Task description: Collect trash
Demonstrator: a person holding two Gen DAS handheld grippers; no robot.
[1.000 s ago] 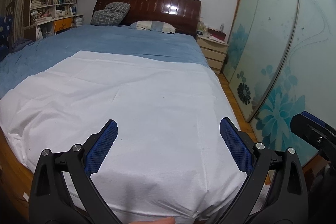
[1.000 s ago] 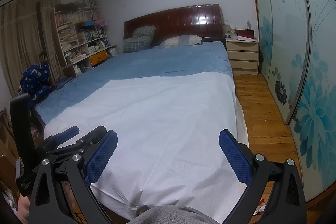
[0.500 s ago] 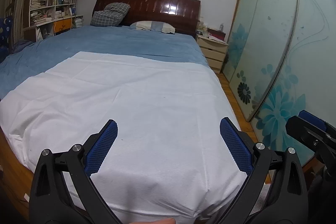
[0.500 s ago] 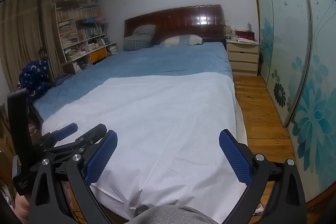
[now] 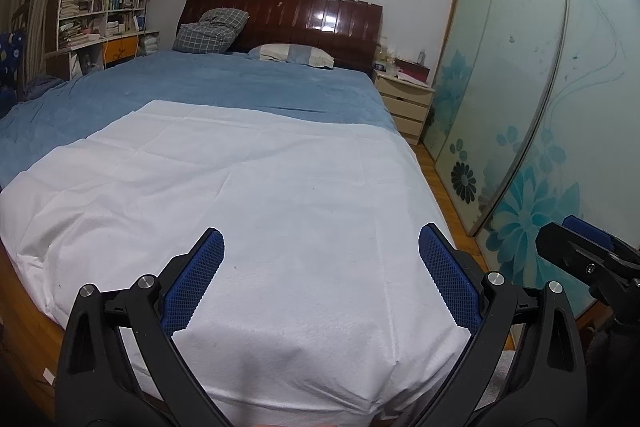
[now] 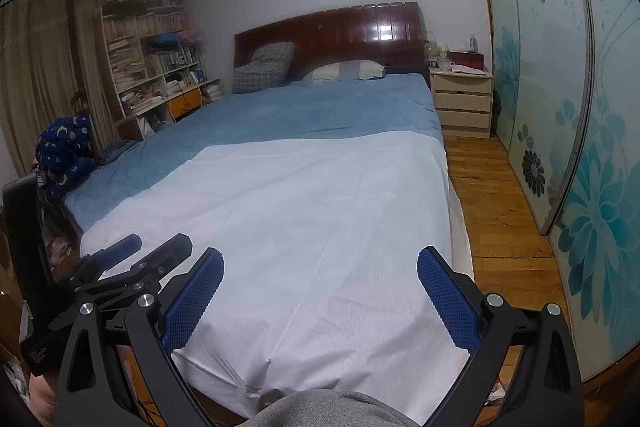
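Our fingers (image 5: 448,281) stand wide apart on both tools, holding nothing. The left gripper (image 5: 320,279) and the right gripper (image 6: 318,287) hover side by side at the foot of the bed (image 5: 100,99), over the white sheet (image 5: 280,207). No trash shows on the sheet; a scrap of something lies on the floor (image 6: 496,195) at about five o'clock in the right view, too small to name. We judge that the step is searching, so we should sweep the floor edges slowly, jaws kept open. Compared with a second ago, the right view has risen slightly and the left has barely shifted.
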